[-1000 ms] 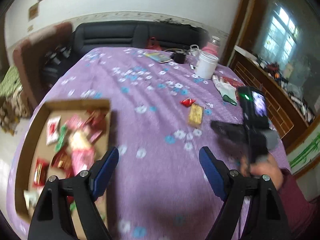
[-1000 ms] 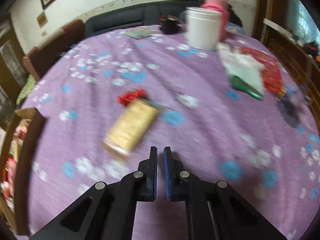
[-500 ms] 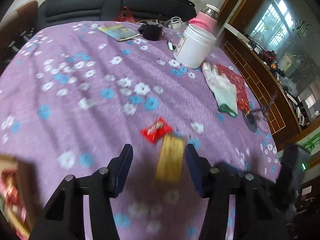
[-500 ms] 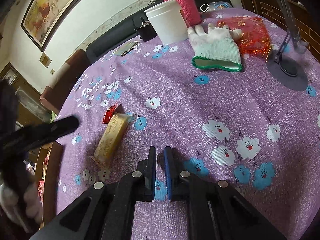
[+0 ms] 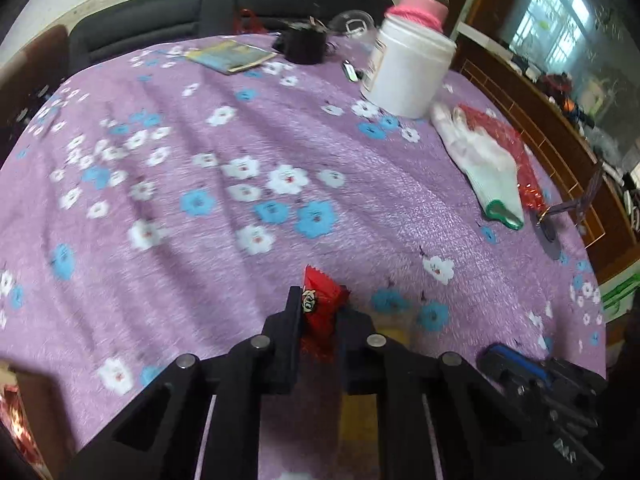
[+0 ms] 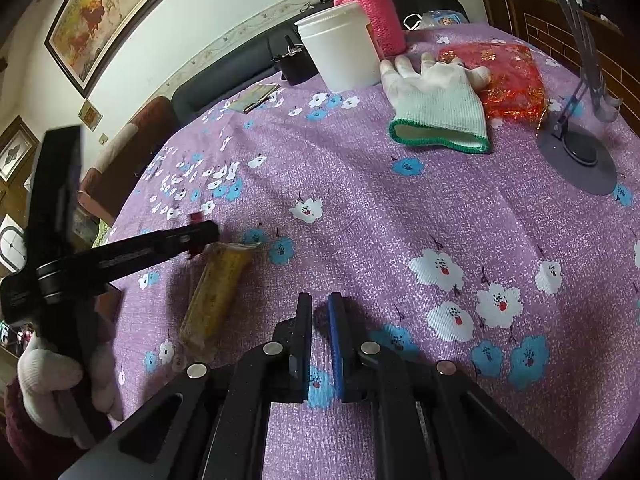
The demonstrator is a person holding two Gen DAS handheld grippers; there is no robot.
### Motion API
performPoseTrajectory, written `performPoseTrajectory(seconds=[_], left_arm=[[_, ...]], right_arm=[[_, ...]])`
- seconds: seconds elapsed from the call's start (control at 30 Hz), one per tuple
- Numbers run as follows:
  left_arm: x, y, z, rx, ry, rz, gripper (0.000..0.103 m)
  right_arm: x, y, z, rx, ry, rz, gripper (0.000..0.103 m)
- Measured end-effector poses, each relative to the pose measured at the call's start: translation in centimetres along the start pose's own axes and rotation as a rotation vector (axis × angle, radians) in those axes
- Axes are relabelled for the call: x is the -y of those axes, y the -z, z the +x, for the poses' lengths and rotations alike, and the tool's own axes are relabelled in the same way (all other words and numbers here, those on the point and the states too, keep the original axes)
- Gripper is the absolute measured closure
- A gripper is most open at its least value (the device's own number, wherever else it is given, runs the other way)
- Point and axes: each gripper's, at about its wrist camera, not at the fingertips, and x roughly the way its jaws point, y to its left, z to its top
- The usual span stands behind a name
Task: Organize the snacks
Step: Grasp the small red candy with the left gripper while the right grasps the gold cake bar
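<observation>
Purple floral tablecloth [image 5: 192, 264], black sofa [image 5: 168, 12] behind, left gripper [image 5: 318, 312] pinching red candy [image 5: 320, 300], right gripper [image 6: 320, 312] clenched empty

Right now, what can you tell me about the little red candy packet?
The red candy packet is a small shiny wrapper, plastic or foil by its look, with crimped zigzag ends and a little cartoon picture with white on its front. It sits squeezed between the two black fingers of the left gripper, its top end poking out past the tips. It is low over the purple flowered tablecloth; whether it touches the cloth cannot be told. In the right wrist view only a red sliver shows behind the gripper.
</observation>
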Motion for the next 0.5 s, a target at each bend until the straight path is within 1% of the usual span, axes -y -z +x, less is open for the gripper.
performPoseTrajectory(seconds=[0.07, 0.13, 0.17, 0.2, 0.23, 0.27, 0.3, 0.33, 0.37, 0.4, 0.47, 0.5], left_arm=[[-0.8, 0.8, -1.5, 0.007, 0.025, -0.028, 0.089], [-1.5, 2.2, -3.8, 0.029, 0.061, -0.052, 0.089], [-1.8, 2.8, -5.0, 0.042, 0.073, -0.060, 0.089], [-2.0, 3.6, -6.4, 0.058, 0.088, -0.070, 0.089], [-2.4, 4.7, -8.1, 0.081, 0.110, -0.083, 0.089], [-2.6, 5.7, -9.6, 0.099, 0.128, -0.092, 0.089], [-2.9, 6.8, -11.0, 0.117, 0.142, -0.099, 0.089], [-3.3, 8.4, -12.8, 0.141, 0.156, -0.108, 0.089], [-3.5, 9.2, -13.6, 0.153, 0.165, -0.116, 0.089], [-4.1, 10.7, -15.2, 0.171, 0.184, -0.136, 0.089], [-5.3, 12.9, -17.2, 0.197, 0.197, -0.175, 0.089], [-5.9, 13.7, -18.0, 0.210, 0.196, -0.191, 0.089]], right_arm=[[0.1, 0.1, 0.0, 0.002, -0.003, 0.000, 0.094], [0.1, 0.3, -0.2, 0.004, -0.021, 0.002, 0.088], [0.1, 0.3, -0.3, 0.004, -0.045, 0.004, 0.078], [-0.1, 0.4, -0.3, 0.004, -0.071, -0.002, 0.063], [-0.3, 0.4, -0.4, 0.004, -0.091, -0.013, 0.055], [-0.8, 0.6, -0.4, 0.005, -0.110, -0.032, 0.043], [-1.2, 0.8, -0.4, 0.004, -0.120, -0.048, 0.039], [-1.7, 1.0, -0.3, -0.004, -0.135, -0.065, 0.039], [-2.2, 1.3, -0.2, -0.015, -0.145, -0.078, 0.039], [-2.8, 1.5, -0.1, -0.010, -0.119, -0.090, 0.039], [-3.8, 1.2, 0.3, -0.020, -0.074, -0.085, 0.039], [-4.4, 0.9, 0.7, -0.037, -0.076, -0.076, 0.039]])
